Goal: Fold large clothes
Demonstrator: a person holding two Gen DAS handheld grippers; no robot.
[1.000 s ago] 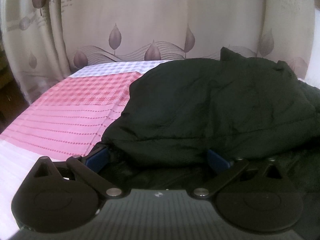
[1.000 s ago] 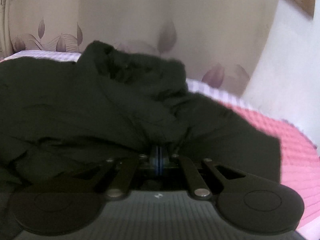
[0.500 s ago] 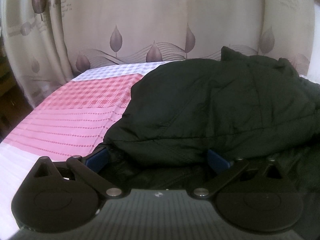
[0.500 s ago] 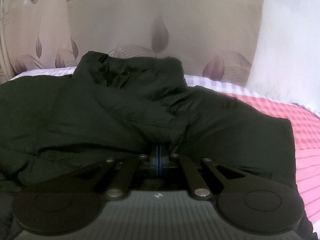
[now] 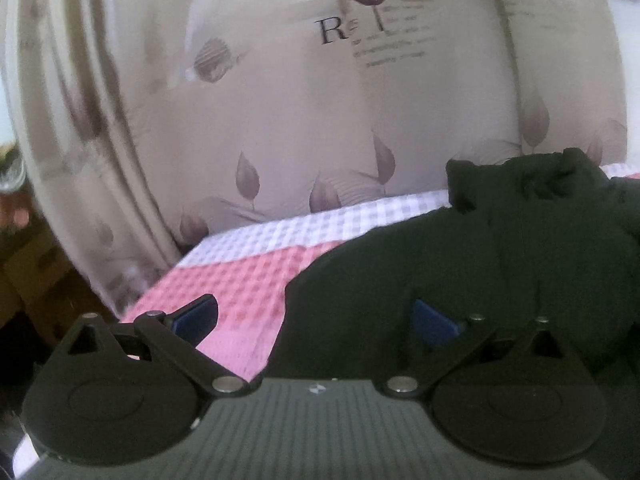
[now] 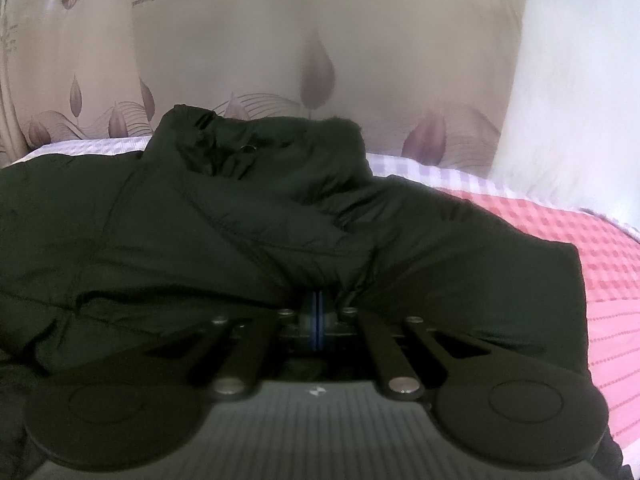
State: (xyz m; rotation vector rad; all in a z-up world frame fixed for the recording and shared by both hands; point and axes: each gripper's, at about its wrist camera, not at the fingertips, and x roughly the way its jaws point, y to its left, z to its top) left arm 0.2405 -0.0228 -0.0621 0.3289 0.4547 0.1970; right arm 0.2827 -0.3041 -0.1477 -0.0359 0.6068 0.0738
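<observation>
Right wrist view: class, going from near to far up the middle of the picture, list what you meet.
Right gripper → black jacket → jacket collar → checked bedspread → leaf-print curtain.

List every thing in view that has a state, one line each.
Black padded jacket: lying rumpled on the bed, partly folded.
Left tool: open, nothing between its pads.
Right tool: shut, pads together at a jacket fold.
Checked bedsheet: spread flat under the jacket.
Leaf-print curtain: drawn closed.
</observation>
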